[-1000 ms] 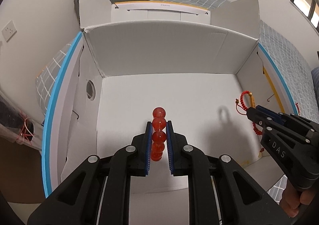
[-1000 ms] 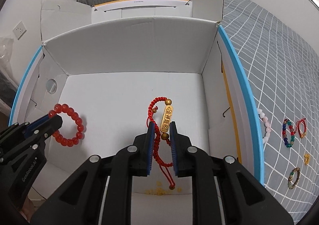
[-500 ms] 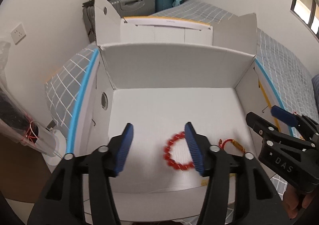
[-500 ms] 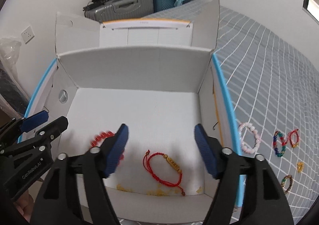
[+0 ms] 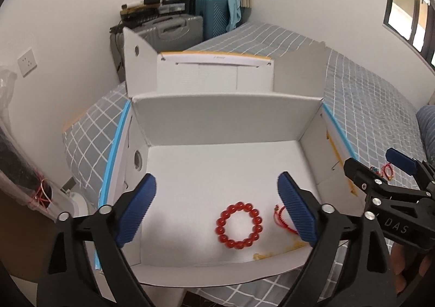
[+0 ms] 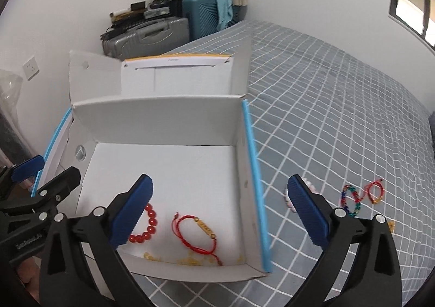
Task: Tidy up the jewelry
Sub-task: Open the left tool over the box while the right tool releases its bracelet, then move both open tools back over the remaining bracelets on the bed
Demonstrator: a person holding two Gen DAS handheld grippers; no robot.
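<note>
Red bead bracelet (image 5: 239, 226): lies flat as a closed ring on the box floor, near the front wall. I judge it light; the beads hard and smooth, so likely to roll or slip between pads. I would pinch across one side of the ring.
Red cord bracelet (image 6: 196, 231): lies just beside the bead ring, toward the front right corner of the floor, apart from it. I judge it soft and limp. I would take it by the stiff gold bar (image 6: 205, 228), not the loose tail.
White cardboard box (image 5: 223, 122): open-topped, on the grey checked bed (image 6: 339, 116); it holds both pieces.
Left gripper (image 5: 217, 211): its jaws have just been opening and now stand wide over the box with nothing between them; the bead ring lies below, untouched.
Right gripper (image 6: 223, 214): likewise just opened, wide and empty, straddling the box's blue right edge.
Still outside the box: a multicoloured bead bracelet (image 6: 351, 200) and a small red cord loop (image 6: 376, 192) on the bed, right of the box.
Hard to make out: a pale bead bracelet (image 6: 289, 199) mostly hidden behind the right gripper's finger; yellow specks (image 6: 190, 260) along the front wall, too small to identify; the cord bracelet half covered in the left wrist view.
</note>
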